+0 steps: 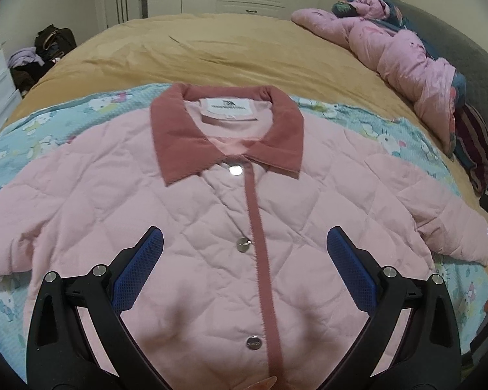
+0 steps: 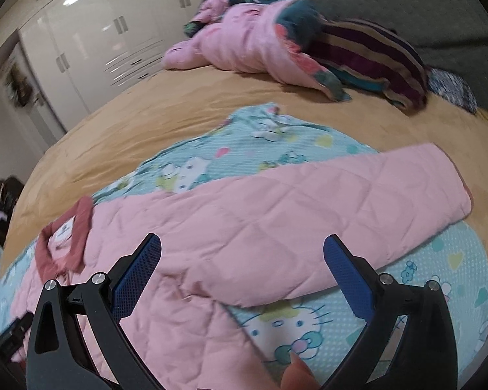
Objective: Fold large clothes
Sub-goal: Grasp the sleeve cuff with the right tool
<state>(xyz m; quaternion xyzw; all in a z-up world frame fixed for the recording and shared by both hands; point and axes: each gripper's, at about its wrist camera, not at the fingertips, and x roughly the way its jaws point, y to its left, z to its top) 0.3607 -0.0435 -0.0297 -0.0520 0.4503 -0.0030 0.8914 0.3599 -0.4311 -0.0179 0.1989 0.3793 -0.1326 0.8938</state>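
A pink quilted jacket (image 1: 185,227) lies flat, front up and buttoned, with a darker pink collar (image 1: 226,133) and placket, on a turquoise cartoon-print blanket (image 1: 26,136). My left gripper (image 1: 244,243) hovers open above the jacket's chest, its blue pads either side of the middle snap button. In the right wrist view the jacket's right sleeve (image 2: 341,201) stretches out across the blanket (image 2: 227,152). My right gripper (image 2: 242,247) stands open above the sleeve near the armpit, with nothing held. A fingertip (image 2: 297,373) shows at the bottom edge.
The blanket lies on a bed with a tan cover (image 1: 211,45). A crumpled pink quilt (image 2: 244,42) and a striped pillow (image 2: 380,58) lie by the grey headboard. White wardrobes (image 2: 88,32) stand behind. A bag and clothes (image 1: 45,48) are heaped beside the bed.
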